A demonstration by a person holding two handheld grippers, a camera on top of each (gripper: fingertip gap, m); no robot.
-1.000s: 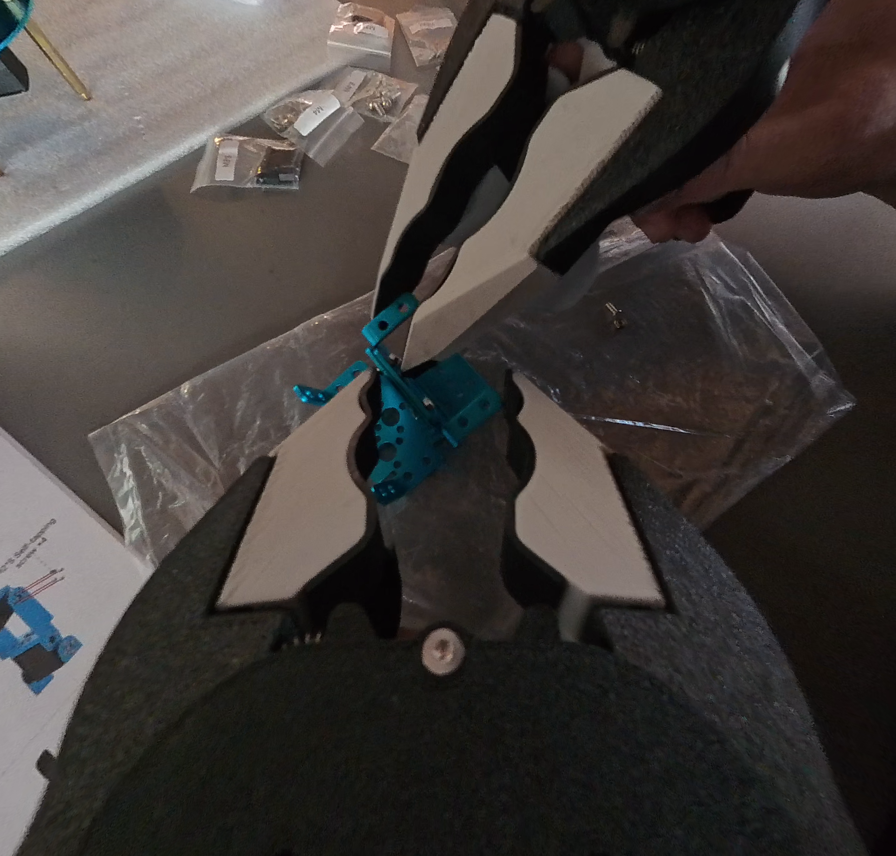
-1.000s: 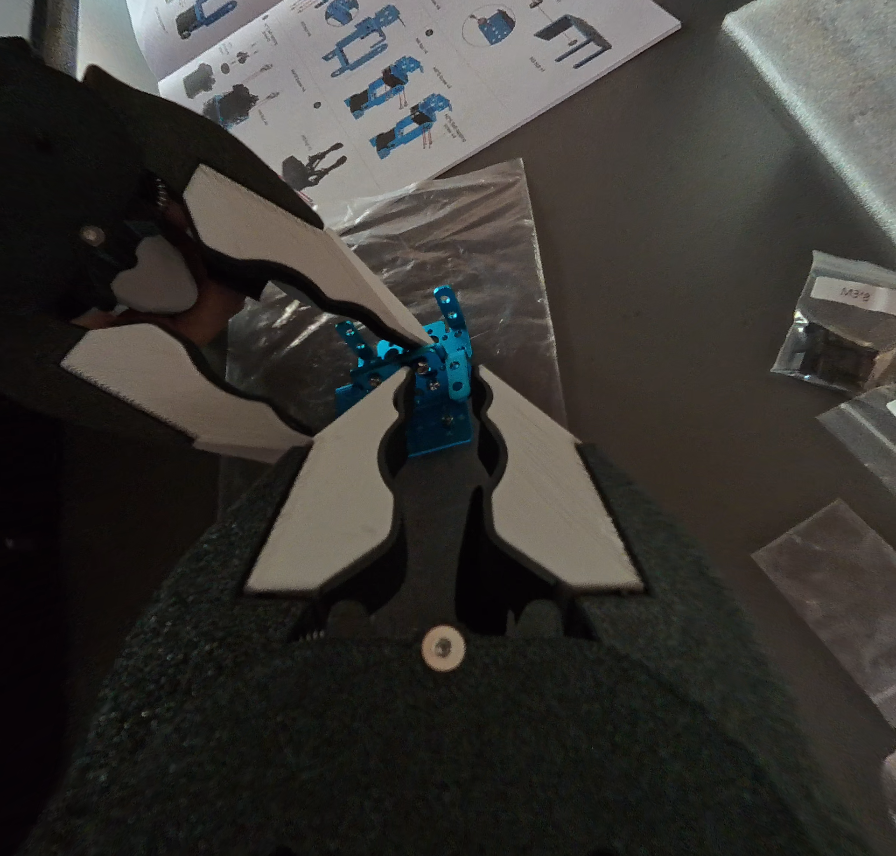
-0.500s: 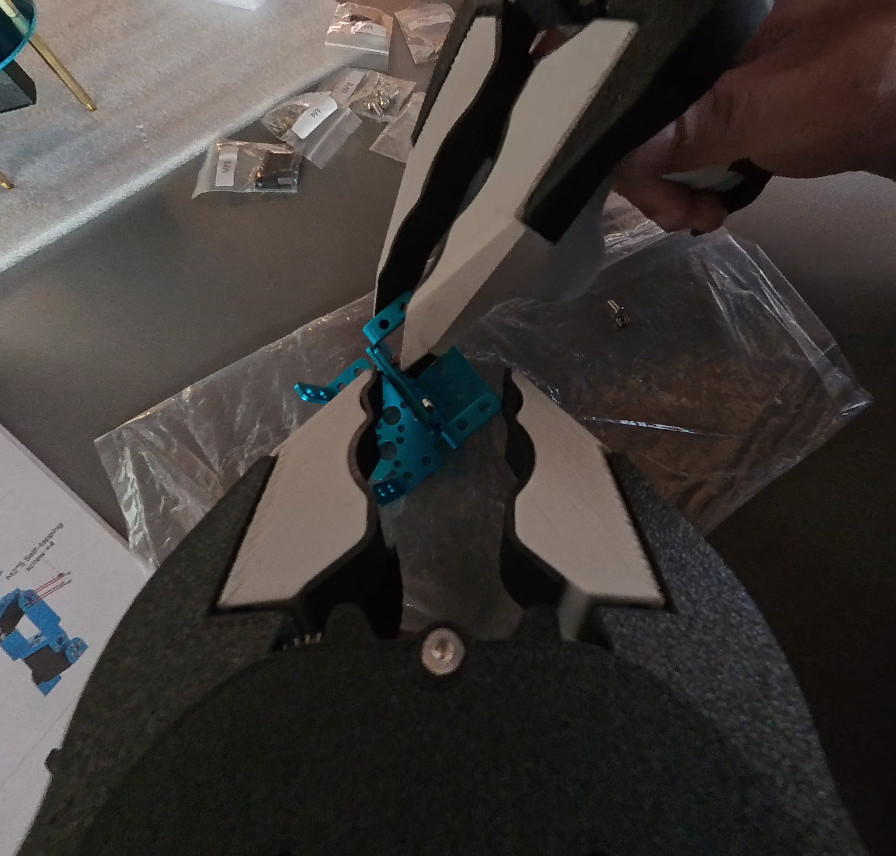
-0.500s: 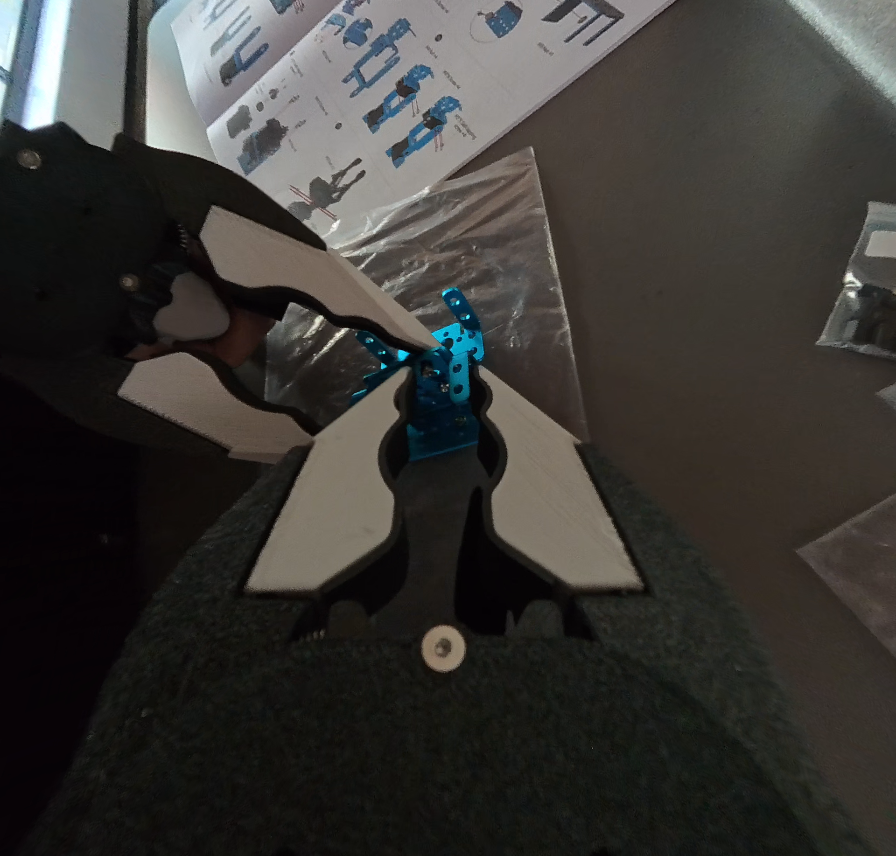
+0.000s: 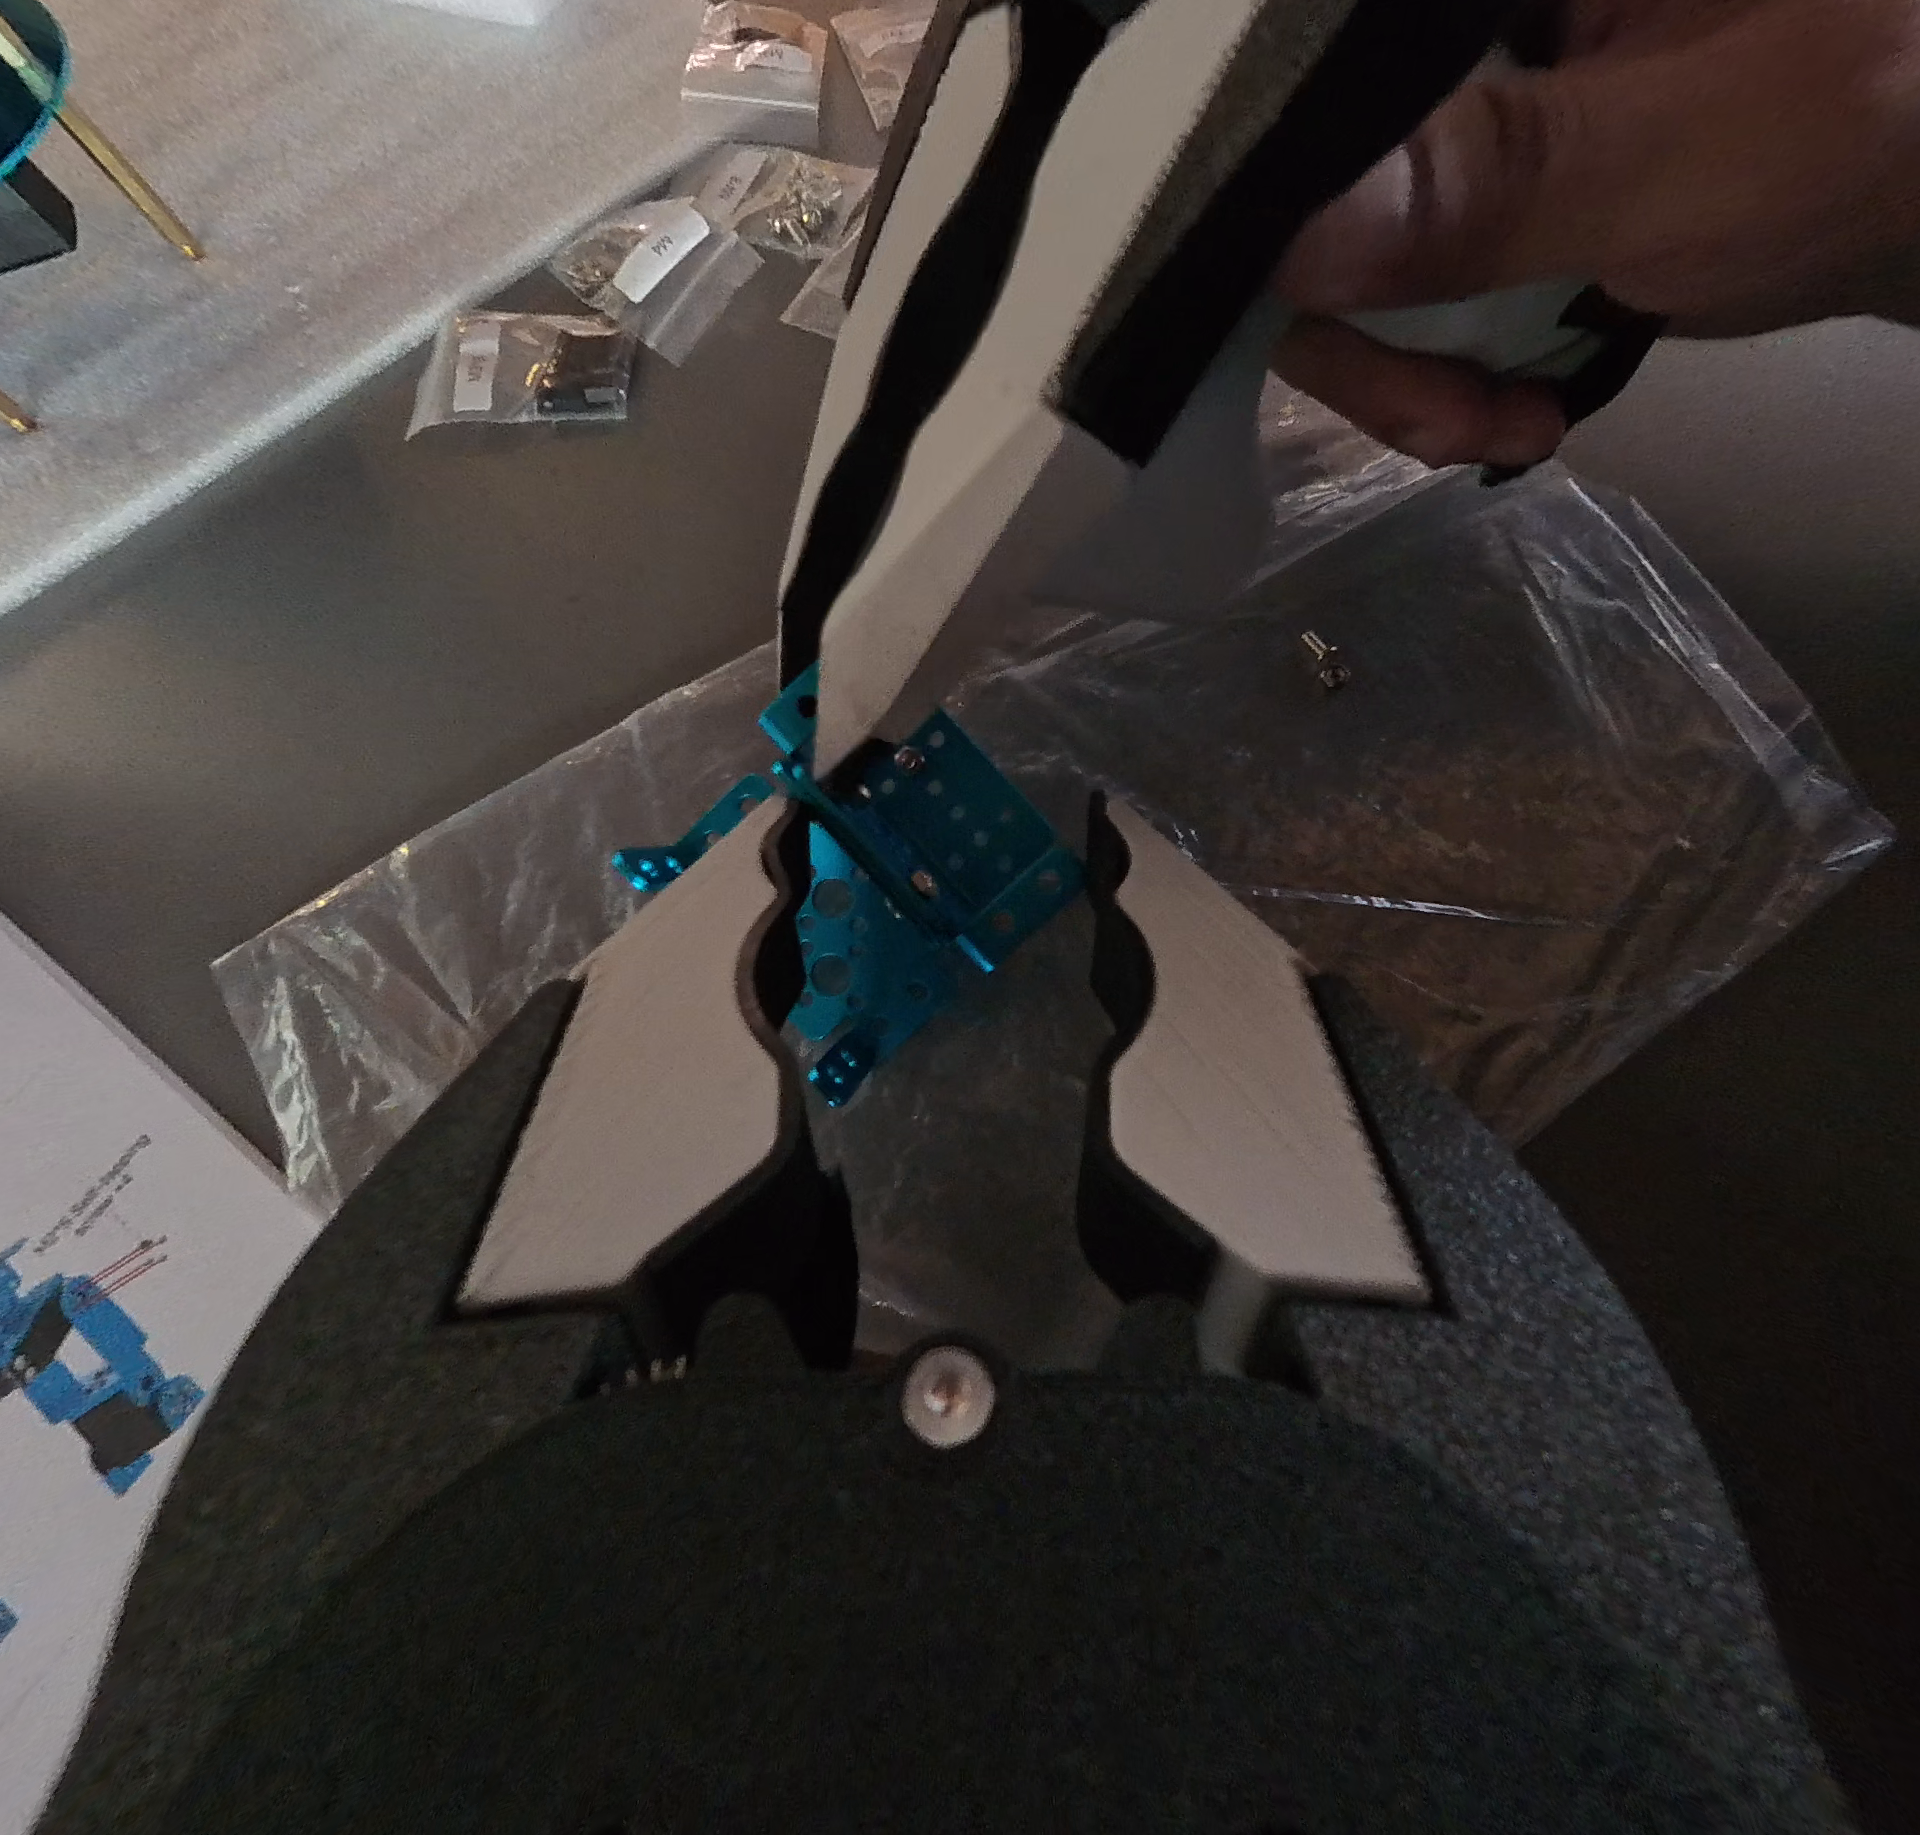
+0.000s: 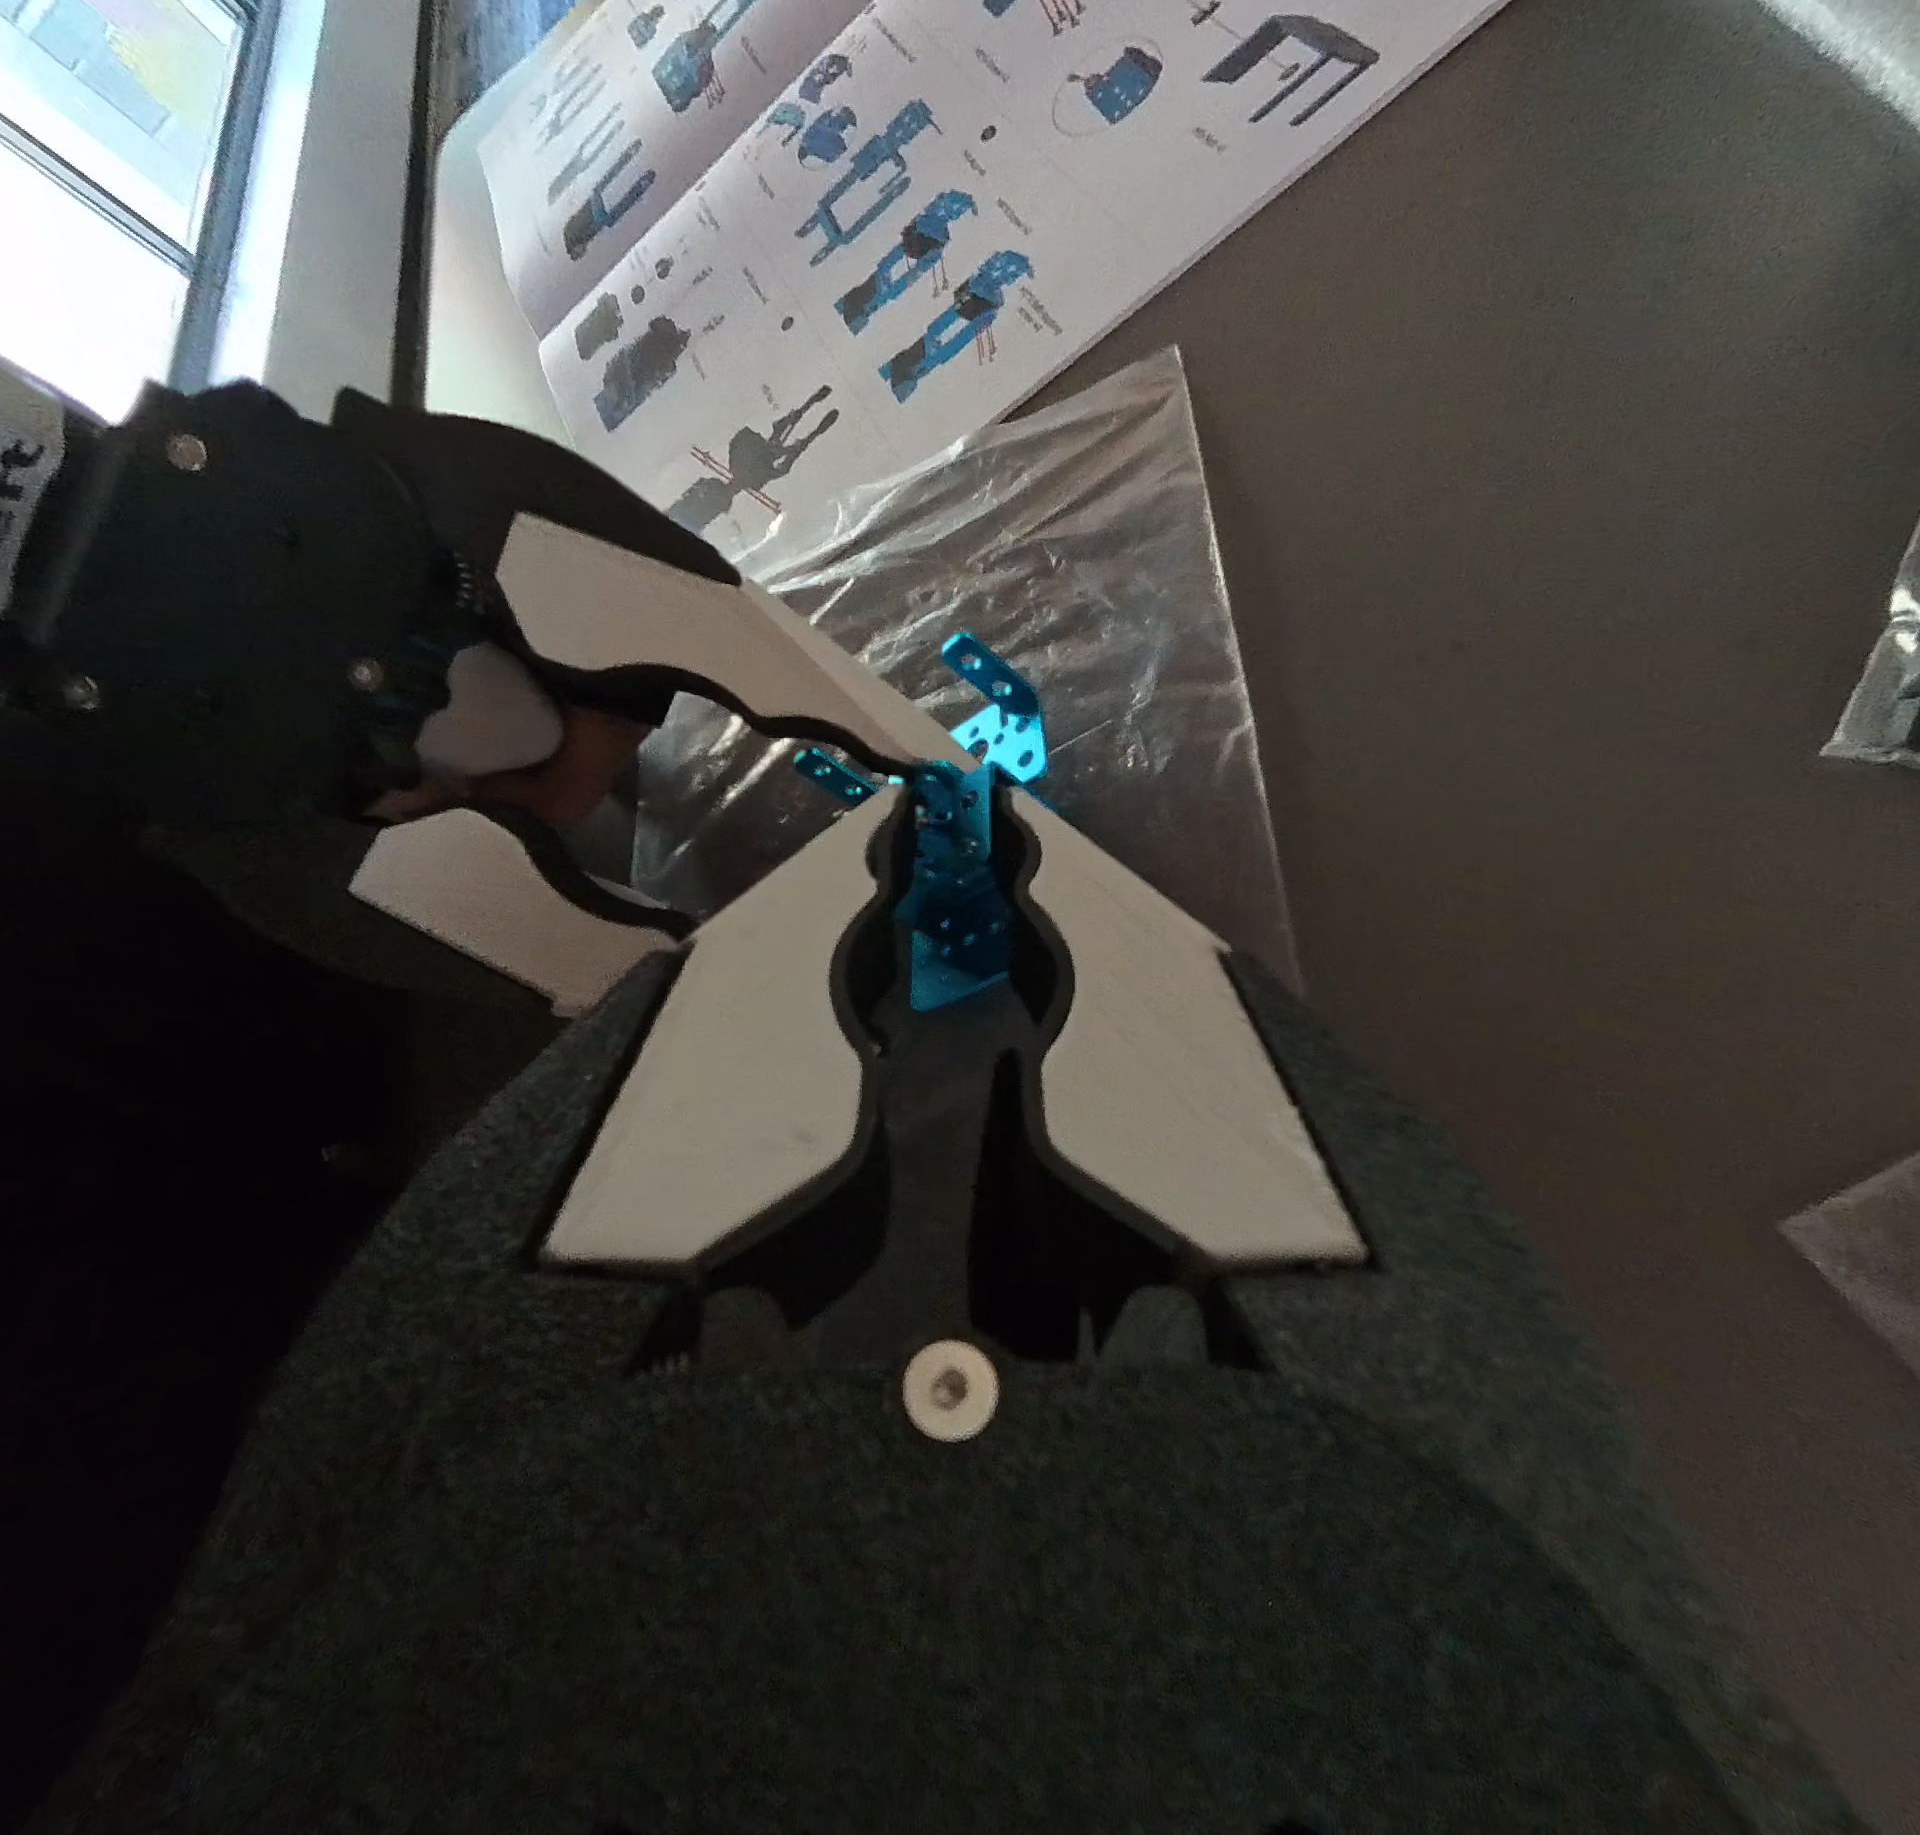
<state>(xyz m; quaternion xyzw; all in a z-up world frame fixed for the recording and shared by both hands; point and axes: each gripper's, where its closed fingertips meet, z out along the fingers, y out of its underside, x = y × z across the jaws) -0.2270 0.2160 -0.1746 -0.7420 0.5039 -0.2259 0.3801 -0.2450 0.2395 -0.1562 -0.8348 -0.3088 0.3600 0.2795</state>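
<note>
The right hand-held gripper (image 6: 948, 783) has its fingertips pinched together on the top of a blue perforated metal bracket assembly (image 6: 956, 912), which sits right between its fingers and reaches out past the tips. From its left the left hand-held gripper (image 6: 769, 850) comes in with its fingers spread apart.

In the left wrist view that gripper (image 5: 935, 819) has its jaws wide, the bracket assembly (image 5: 904, 902) lying against the inner edge of its left finger and just short of the right finger, so it is touching at most and not clamped. The right hand-held gripper (image 5: 821, 736) drops in from ahead, tips closed on the bracket's far edge, with a person's hand (image 5: 1621, 154) wrapped round its handle.

Below both grippers lies a crinkled clear plastic bag (image 5: 1455, 819) on the grey worktop (image 5: 416, 663), with one loose screw (image 5: 1320, 658) on the bag off to the right. Small parts bags (image 5: 540, 377) lie far ahead on the left, an illustrated instruction sheet (image 6: 935, 185) ahead of the right gripper.

The risk, I'd say: the grip is a thin tip pinch on slick metal, so the piece could pivot or slip onto the bag if the left fingers nudge it, and the screw could roll if the bag gets dragged.
</note>
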